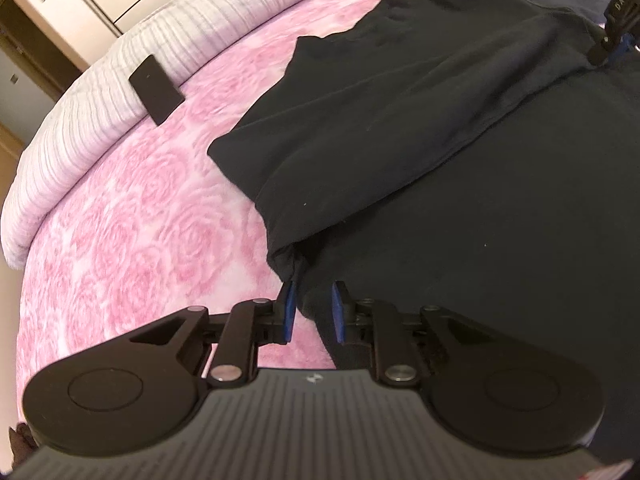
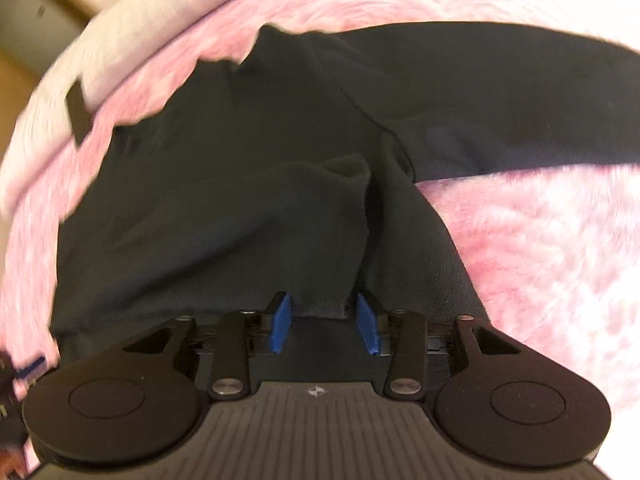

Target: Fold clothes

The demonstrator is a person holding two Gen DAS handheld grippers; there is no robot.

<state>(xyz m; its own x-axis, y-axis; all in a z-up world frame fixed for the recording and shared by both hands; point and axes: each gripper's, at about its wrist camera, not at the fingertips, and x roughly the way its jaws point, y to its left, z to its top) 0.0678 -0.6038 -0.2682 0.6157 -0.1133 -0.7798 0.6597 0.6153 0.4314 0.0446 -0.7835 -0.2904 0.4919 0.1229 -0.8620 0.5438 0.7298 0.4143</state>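
Lying spread across the pink rose-patterned blanket (image 1: 132, 216) is the black garment (image 1: 440, 160), one flap folded over on top. The left gripper (image 1: 313, 312) sits at its near edge, jaws parted with dark cloth between the blue pads, not clamped. The right gripper (image 2: 325, 322) hovers jaws wide over a raised fold. A small black rectangle (image 1: 157, 89) rests beside the white ribbed cover (image 1: 104, 92).
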